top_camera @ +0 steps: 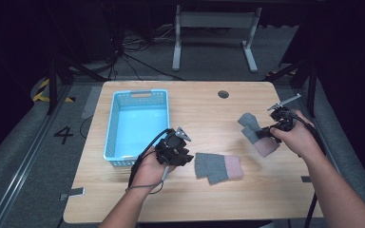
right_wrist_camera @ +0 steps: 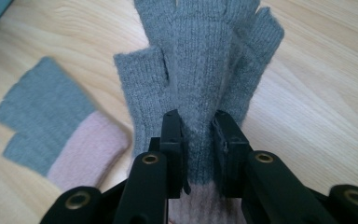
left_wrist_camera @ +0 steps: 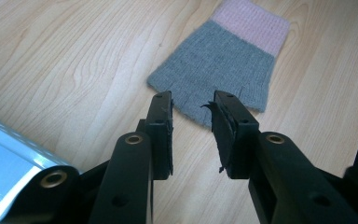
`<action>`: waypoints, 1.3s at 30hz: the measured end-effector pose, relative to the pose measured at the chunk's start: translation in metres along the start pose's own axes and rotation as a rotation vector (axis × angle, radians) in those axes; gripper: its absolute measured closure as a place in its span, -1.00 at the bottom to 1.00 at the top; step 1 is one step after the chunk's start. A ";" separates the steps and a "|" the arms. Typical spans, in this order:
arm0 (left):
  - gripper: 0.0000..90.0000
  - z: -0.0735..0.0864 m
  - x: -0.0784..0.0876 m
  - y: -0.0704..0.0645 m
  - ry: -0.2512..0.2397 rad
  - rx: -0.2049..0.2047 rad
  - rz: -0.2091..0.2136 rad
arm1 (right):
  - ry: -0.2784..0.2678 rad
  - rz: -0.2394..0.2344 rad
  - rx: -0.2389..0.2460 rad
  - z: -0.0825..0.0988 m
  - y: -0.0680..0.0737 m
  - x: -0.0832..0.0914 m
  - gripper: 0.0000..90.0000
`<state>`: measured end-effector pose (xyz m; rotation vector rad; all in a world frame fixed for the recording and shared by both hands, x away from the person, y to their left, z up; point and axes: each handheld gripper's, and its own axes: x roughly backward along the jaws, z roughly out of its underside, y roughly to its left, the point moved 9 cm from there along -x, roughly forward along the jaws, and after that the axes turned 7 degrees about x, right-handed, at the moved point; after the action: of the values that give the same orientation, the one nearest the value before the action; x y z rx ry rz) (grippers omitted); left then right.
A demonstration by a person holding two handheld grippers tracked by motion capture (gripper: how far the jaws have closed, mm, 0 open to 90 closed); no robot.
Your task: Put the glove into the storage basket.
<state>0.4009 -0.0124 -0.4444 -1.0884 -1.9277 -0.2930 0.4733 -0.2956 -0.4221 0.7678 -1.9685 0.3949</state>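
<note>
While the right gripper [right_wrist_camera: 199, 140] pinches 1 glove [right_wrist_camera: 205, 70] at the table's 3 o'clock, the left gripper [left_wrist_camera: 192, 126] hovers open over the other glove [left_wrist_camera: 223, 65]; next, likely closing on it, then basket [top_camera: 119, 107].

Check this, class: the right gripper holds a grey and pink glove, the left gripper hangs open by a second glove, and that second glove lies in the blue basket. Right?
Not quite. The second glove lies on the table, beside the blue basket, as the high view shows. The right gripper does hold a glove, and the left gripper hangs open.
</note>
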 end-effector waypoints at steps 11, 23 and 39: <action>0.53 -0.001 0.002 -0.003 -0.007 0.004 0.021 | 0.004 -0.044 0.113 -0.004 0.039 0.005 0.70; 0.57 0.007 0.011 -0.004 -0.024 0.070 0.038 | 0.048 -0.097 0.245 -0.005 0.079 -0.011 0.70; 0.64 0.009 0.012 -0.006 -0.034 0.074 0.063 | 0.117 -0.150 0.364 0.001 0.106 -0.043 0.68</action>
<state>0.3883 -0.0045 -0.4389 -1.1093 -1.9151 -0.1684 0.4173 -0.2013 -0.4555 1.0888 -1.7375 0.7029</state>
